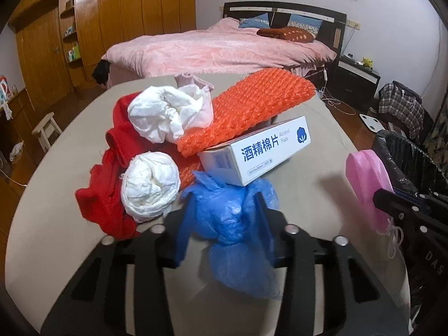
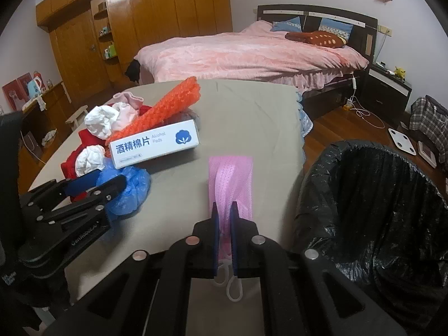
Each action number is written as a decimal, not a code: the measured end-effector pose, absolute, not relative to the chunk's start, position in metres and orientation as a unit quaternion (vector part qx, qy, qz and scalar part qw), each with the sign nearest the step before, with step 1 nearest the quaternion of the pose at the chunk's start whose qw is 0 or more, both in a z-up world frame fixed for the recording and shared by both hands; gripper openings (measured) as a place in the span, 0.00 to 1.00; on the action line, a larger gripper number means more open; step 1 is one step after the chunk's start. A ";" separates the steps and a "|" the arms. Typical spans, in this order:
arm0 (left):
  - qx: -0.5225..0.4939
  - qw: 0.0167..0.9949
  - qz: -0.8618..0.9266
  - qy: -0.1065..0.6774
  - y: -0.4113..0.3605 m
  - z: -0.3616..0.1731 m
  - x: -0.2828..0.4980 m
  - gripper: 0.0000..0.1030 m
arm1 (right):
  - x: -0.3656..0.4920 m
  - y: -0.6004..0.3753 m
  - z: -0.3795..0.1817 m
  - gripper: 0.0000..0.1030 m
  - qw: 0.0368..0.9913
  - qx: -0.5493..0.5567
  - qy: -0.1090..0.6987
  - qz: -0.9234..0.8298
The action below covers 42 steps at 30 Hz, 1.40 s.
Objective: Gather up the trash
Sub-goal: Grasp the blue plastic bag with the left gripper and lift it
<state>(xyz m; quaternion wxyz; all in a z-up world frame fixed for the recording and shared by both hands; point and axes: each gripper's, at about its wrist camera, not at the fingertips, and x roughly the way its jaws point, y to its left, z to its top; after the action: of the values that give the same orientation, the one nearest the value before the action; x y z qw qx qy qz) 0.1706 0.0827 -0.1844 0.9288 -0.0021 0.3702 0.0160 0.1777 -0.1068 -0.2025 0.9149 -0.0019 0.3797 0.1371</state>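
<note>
My left gripper is closed around a crumpled blue plastic bag, which rests on the grey table; it also shows in the right wrist view. My right gripper is shut on a folded pink face mask and holds it over the table's right side; the mask also shows in the left wrist view. A bin lined with a black bag stands open just right of the table. Behind the blue bag lie two white paper wads, orange bubble wrap and a white alcohol-pads box.
Red cloth and pink cloth lie in the pile at the table's left. A pink bed stands beyond the table. A wooden wardrobe is at the left, a nightstand and a scale at the right.
</note>
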 end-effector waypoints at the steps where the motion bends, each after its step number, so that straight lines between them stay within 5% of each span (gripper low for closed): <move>1: 0.001 0.931 0.018 0.365 0.081 -0.183 0.168 0.29 | 0.177 -0.108 -0.202 0.07 0.915 -0.001 0.379 0.137; 10: -0.012 0.938 0.015 0.347 0.082 -0.164 0.145 0.11 | 0.167 -0.110 -0.191 0.07 0.918 -0.001 0.370 0.143; 11: -0.014 0.939 0.017 0.342 0.083 -0.160 0.142 0.00 | 0.166 -0.111 -0.190 0.07 0.918 -0.001 0.369 0.144; 19: -0.023 0.943 0.006 0.333 0.082 -0.144 0.132 0.01 | 0.159 -0.110 -0.181 0.07 0.920 -0.002 0.362 0.152; 22: -0.015 0.933 0.006 0.359 0.081 -0.157 0.135 0.07 | 0.158 -0.111 -0.185 0.10 0.917 -0.003 0.369 0.152; 26: -0.017 0.926 0.025 0.376 0.087 -0.173 0.134 0.43 | 0.155 -0.111 -0.193 0.11 0.912 -0.006 0.379 0.154; 33: -0.021 0.921 0.013 0.388 0.090 -0.186 0.144 0.68 | 0.156 -0.110 -0.198 0.11 0.911 -0.004 0.382 0.154; 36: -0.036 0.915 -0.005 0.403 0.089 -0.193 0.153 0.69 | 0.159 -0.113 -0.198 0.11 0.912 -0.004 0.382 0.151; 38: -0.044 0.911 -0.022 0.410 0.086 -0.197 0.156 0.52 | 0.159 -0.114 -0.199 0.11 0.912 -0.002 0.383 0.149; 42: -0.042 0.916 -0.030 0.398 0.081 -0.195 0.150 0.41 | 0.158 -0.115 -0.198 0.11 0.912 -0.001 0.382 0.150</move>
<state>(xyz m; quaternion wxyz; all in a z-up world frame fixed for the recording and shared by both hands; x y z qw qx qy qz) 0.1505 0.0813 -0.1952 0.9161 -0.0423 0.3977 -0.0298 0.1585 -0.1154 -0.1981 0.9121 -0.0011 0.3816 0.1499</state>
